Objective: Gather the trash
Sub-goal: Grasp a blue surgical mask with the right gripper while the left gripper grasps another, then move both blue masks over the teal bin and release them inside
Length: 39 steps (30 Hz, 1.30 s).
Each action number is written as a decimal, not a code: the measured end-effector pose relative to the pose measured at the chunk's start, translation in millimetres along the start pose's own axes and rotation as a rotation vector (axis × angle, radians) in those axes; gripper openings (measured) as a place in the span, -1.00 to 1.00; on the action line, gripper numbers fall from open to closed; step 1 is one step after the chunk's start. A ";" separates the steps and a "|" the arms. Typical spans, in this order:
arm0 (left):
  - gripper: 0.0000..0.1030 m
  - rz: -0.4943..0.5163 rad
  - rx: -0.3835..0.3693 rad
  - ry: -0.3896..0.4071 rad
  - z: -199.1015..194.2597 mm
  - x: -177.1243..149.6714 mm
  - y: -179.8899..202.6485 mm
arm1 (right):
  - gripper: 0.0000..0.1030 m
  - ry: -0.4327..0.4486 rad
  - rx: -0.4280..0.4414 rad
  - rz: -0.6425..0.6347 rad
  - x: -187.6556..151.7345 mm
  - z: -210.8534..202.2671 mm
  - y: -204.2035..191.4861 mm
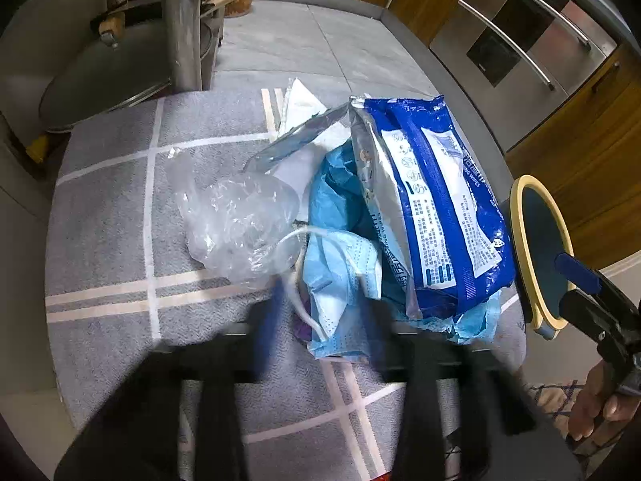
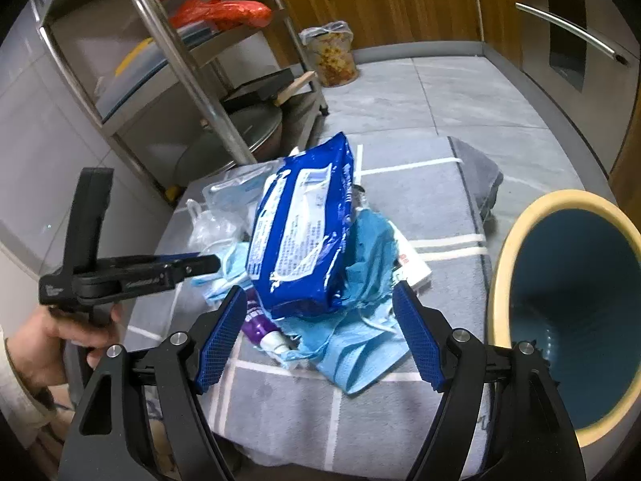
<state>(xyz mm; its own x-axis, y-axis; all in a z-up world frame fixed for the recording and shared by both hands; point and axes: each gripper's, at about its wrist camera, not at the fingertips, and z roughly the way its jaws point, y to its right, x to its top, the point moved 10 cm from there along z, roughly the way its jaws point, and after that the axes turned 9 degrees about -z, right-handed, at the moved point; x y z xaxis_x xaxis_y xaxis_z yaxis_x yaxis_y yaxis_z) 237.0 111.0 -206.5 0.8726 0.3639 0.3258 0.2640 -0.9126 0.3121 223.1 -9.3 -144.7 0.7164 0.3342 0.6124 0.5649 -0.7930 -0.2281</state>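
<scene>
here the blue bin (image 2: 573, 320) shows nothing inside, trash pile (image 2: 304, 240) beside it.

A wipes pack (image 2: 300, 224) lay atop crumpled masks (image 2: 352, 344) on a mat (image 2: 400, 421); a bin (image 2: 569, 320) stood right.

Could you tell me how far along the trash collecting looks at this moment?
Nothing looks collected yet: the visible inside of the blue bin with a cream rim looks empty. The left claw is nearly shut at a pale blue face mask; whether it grips is unclear. The right claw hovers open. The blue wipes packet, crumpled clear plastic and purple tube remain.
</scene>
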 end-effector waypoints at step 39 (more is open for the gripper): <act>-0.96 0.082 -0.151 0.209 -148.8 10.8 46.2 | -0.89 -0.195 0.042 -0.066 -81.2 41.4 -1.3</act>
<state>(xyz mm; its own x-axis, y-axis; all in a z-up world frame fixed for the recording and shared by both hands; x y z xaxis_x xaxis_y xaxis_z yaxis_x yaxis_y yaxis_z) 197.5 100.6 -55.8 0.7808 0.3347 0.5277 0.1181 -0.9083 0.4013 181.1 -14.2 -225.4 0.7404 0.4802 0.4703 0.6272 -0.7453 -0.2264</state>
